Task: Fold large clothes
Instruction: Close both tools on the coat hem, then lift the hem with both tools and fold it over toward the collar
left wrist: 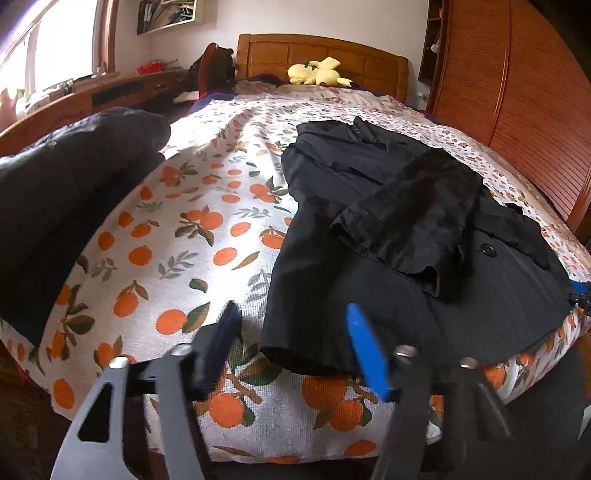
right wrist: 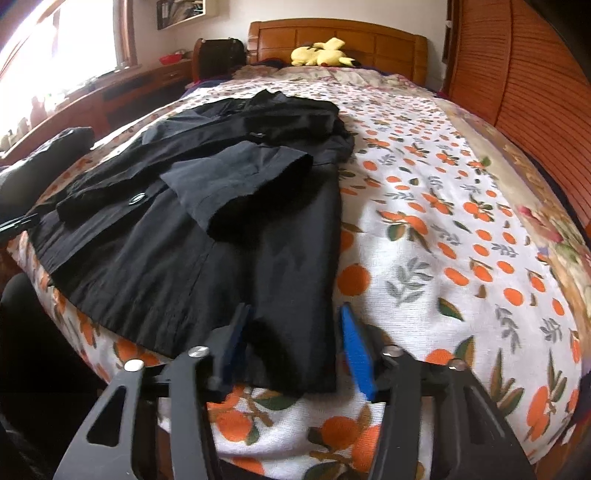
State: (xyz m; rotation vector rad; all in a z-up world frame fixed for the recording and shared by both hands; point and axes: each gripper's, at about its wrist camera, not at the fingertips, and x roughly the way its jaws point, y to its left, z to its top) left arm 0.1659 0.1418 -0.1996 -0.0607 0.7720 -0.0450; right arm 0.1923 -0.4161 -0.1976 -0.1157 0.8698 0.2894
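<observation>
Black coat point(right wrist: 207, 221) flat on orange-print bed cover point(right wrist: 424, 240), wooden headboard point(right wrist: 338, 35) behind. Left gripper point(left wrist: 291, 314) and right gripper point(right wrist: 291, 314): fingers apart, holding nothing.

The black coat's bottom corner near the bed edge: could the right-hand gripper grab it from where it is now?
Probably yes. The right gripper is open, and the black coat has its hem corner lying right between the blue fingers; nothing covers it on the orange-print bedspread.
</observation>
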